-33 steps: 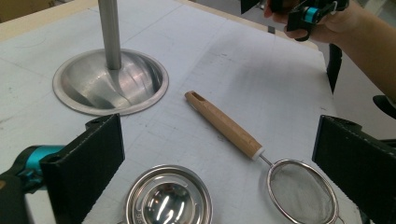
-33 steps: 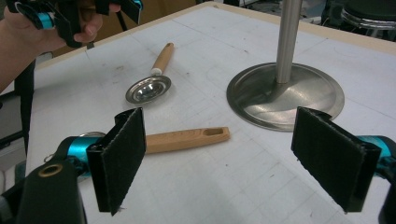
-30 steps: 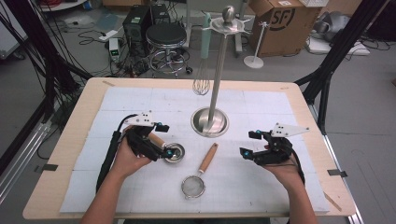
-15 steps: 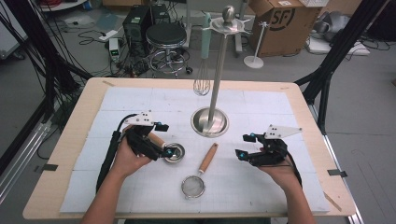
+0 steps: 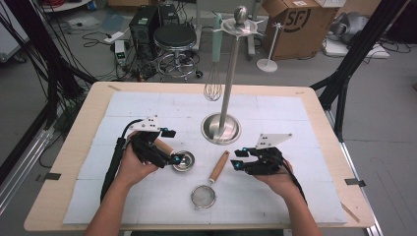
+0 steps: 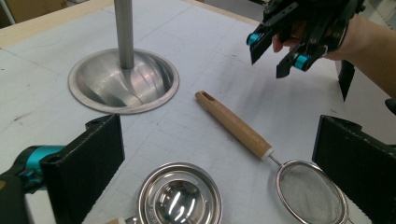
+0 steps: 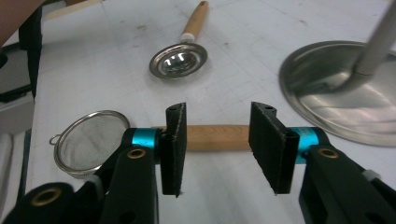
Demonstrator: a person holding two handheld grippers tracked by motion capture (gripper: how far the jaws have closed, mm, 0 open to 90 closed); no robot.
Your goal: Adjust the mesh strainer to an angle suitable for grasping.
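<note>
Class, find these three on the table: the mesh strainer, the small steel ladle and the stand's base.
mesh strainer [image 5: 203,198], high view, mesh bowl
small steel ladle [image 7: 179,61], right gripper view, shiny bowl
stand's base [image 6: 98,84], left gripper view, sloping steel dish

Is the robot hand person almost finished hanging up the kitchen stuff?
Not nearly. One whisk already hangs on the metal stand. The mesh strainer and the small metal ladle lie flat on the table mat. The right gripper is open, lined up with the strainer's wooden handle but not gripping it. The left gripper is open by the ladle. Probably both need hanging.
</note>
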